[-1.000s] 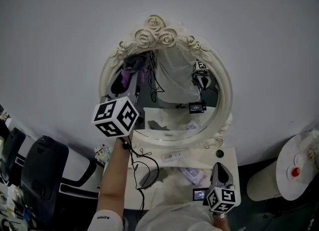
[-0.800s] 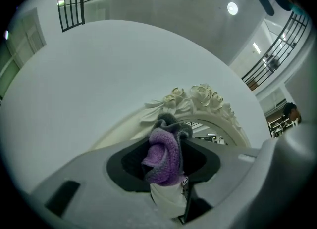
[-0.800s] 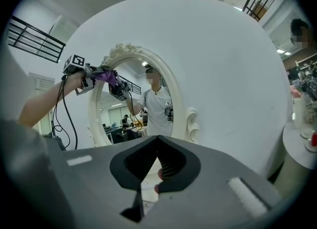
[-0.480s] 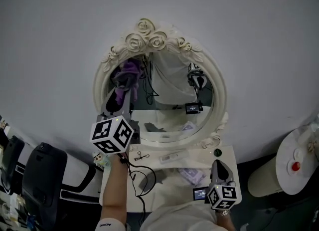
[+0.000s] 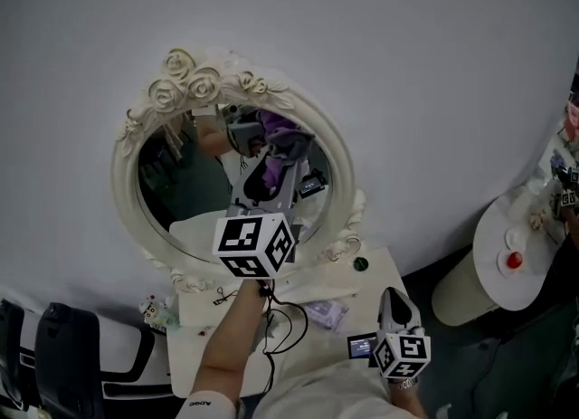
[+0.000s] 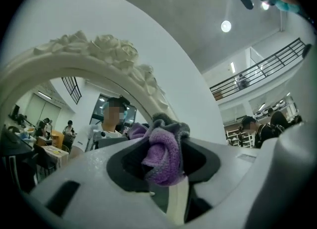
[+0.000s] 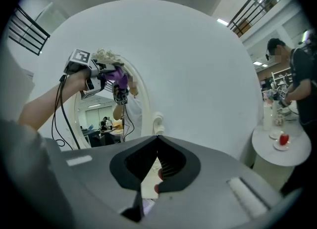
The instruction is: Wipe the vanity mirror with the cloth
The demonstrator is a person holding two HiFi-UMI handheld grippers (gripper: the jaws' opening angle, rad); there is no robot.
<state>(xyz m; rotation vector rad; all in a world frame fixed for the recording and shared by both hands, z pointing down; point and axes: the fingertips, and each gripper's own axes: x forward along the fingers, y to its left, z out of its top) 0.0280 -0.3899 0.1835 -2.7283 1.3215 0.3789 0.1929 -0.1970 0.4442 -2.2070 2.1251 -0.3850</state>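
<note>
**Purple cloth held up to the right side of an oval vanity mirror**

The left gripper reaches up with its jaws clamped on a bunched purple cloth. The cloth sits at the upper right of the vanity mirror, close to the inner edge of the frame. Whether it touches the glass cannot be told. A wide stretch of glass lies free to its left and below. Carved roses crown the frame.

The right gripper hangs low over the white vanity table, jaw tips together, gripping nothing. A black cable, a flat packet and a small green disc lie on the tabletop. A round side table stands well apart at right. A black chair stands at lower left.
</note>
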